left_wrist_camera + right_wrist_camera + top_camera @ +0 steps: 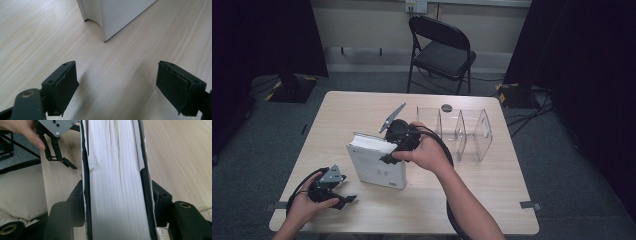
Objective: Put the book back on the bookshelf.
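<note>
Book [377, 162] upright mid-table, just left of clear acrylic divider rack [462, 131], spine up, presumably for slotting into a compartment. Straddled from above by right gripper [388, 159]: jaws around the page block, pads at both covers, real clamping impossible to tell. Left gripper [343, 199] parked near-left on table [492, 200], jaws wide apart, nothing between, probably waiting to steady.

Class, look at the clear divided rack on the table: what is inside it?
The clear rack looks empty in the high view; the tabletop shows through its slots. The right hand and its gripper cover part of its left end.
</note>
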